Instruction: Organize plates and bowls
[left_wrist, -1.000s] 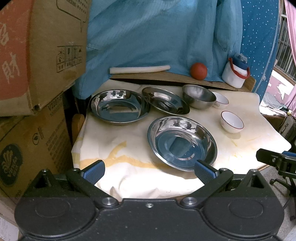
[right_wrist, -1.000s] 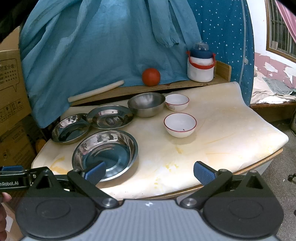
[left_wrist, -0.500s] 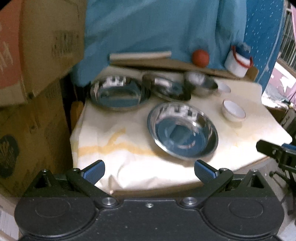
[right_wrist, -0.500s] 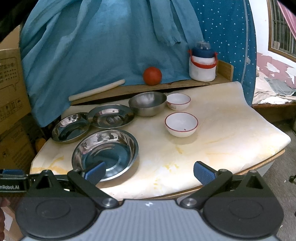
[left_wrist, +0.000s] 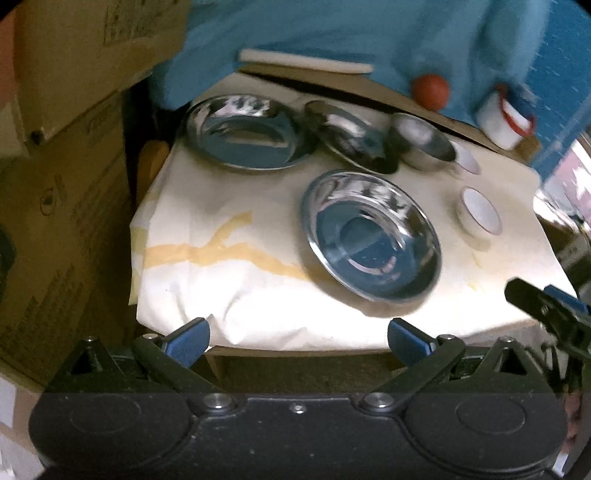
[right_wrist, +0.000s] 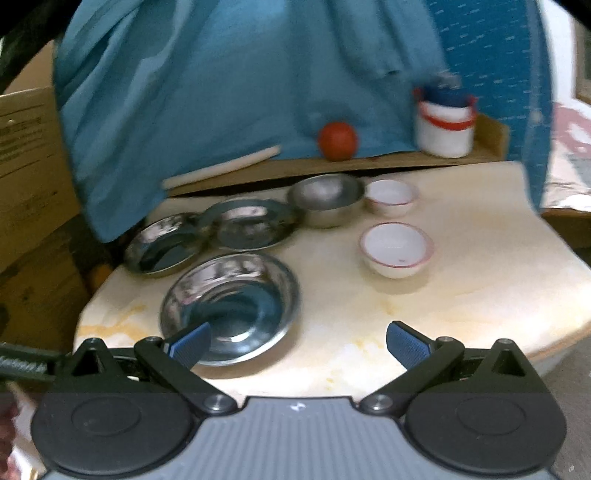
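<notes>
— Where's the steel plate (right_wrist: 229, 308)?
— Front of the counter (right_wrist: 461, 295), two more steel plates (right_wrist: 164, 243) behind it, then a steel bowl (right_wrist: 327, 197) and two white bowls (right_wrist: 395, 249).
— Grippers?
— Left gripper (left_wrist: 297, 338) and right gripper (right_wrist: 298, 341) both spread wide, empty, short of the counter edge.

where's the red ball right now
In the right wrist view the red ball sits on the wooden ledge behind the table, between the white stick and the white jar.
</notes>
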